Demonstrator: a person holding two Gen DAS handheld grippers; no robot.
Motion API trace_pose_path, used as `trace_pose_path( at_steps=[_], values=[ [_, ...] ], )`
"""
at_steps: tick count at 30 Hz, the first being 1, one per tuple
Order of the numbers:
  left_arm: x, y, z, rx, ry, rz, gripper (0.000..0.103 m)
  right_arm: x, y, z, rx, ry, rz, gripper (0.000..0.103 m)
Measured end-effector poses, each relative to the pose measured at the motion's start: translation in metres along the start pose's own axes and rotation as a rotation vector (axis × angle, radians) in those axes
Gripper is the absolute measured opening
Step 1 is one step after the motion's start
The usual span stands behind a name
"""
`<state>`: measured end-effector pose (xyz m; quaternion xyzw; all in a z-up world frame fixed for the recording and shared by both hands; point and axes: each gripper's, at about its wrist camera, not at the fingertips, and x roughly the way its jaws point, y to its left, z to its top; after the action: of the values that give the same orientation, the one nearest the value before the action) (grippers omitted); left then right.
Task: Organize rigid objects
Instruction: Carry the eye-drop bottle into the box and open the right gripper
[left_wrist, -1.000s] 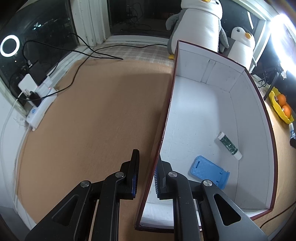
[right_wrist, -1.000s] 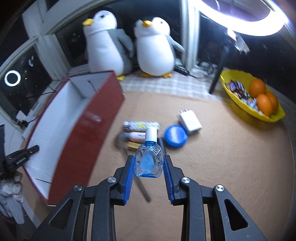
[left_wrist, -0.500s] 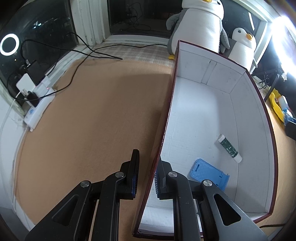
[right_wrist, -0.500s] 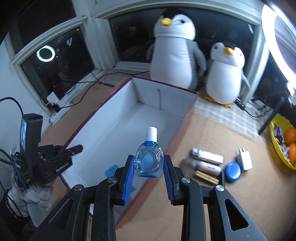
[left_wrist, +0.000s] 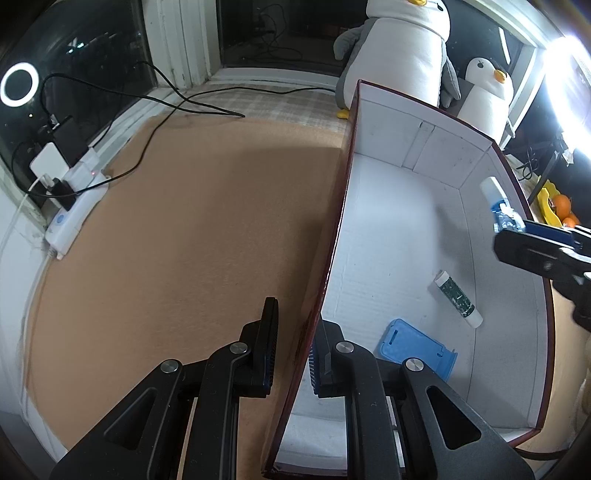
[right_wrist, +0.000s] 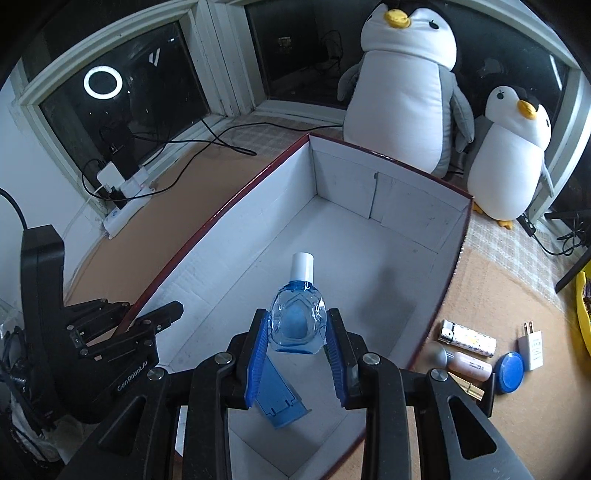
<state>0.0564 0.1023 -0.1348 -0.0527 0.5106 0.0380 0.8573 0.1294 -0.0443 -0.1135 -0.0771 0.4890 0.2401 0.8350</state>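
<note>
My right gripper (right_wrist: 297, 341) is shut on a small clear blue bottle with a white cap (right_wrist: 298, 317) and holds it above the inside of the red box with white lining (right_wrist: 413, 218). The bottle also shows in the left wrist view (left_wrist: 498, 201). My left gripper (left_wrist: 293, 349) is shut on the box's left wall (left_wrist: 334, 236); one finger is outside, one inside. Inside the box lie a blue phone stand (left_wrist: 415, 349) and a green-and-white tube (left_wrist: 458, 298).
Right of the box on the tan mat lie a lighter (right_wrist: 467, 338), a pink tube (right_wrist: 465, 363), a blue round lid (right_wrist: 509, 371) and a white plug (right_wrist: 531, 345). Two plush penguins (right_wrist: 402, 85) stand behind the box. A power strip with cables (left_wrist: 74, 206) lies at far left.
My right gripper has carried the bottle forward over the box, and it now appears at the right of the left wrist view. My left gripper still clamps the wall.
</note>
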Motion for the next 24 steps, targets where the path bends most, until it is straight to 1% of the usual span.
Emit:
trace_pose_path(
  at_steps=[8,19,20,21,23,24],
  values=[
    [0.002,0.0,0.001,-0.002,0.001,-0.001,0.013,0.018,0.003,0.003,-0.006,0.032,0.004,0.028],
    [0.002,0.0,0.001,-0.002,0.001,-0.001,0.013,0.026,0.004,0.003,-0.013,0.044,-0.001,0.028],
    [0.002,0.0,0.001,-0.001,0.001,-0.001,0.013,0.026,0.005,0.003,-0.017,0.046,0.001,0.029],
    [0.001,0.0,0.001,-0.001,0.001,-0.001,0.013,0.026,0.006,0.003,-0.02,0.046,0.002,0.034],
    [0.002,0.0,0.001,0.0,0.002,-0.001,0.013,0.023,0.007,0.003,-0.026,0.035,-0.003,0.041],
    [0.002,0.0,0.001,0.0,0.002,-0.001,0.013,0.021,0.007,0.003,-0.028,0.03,-0.006,0.042]
  ],
)
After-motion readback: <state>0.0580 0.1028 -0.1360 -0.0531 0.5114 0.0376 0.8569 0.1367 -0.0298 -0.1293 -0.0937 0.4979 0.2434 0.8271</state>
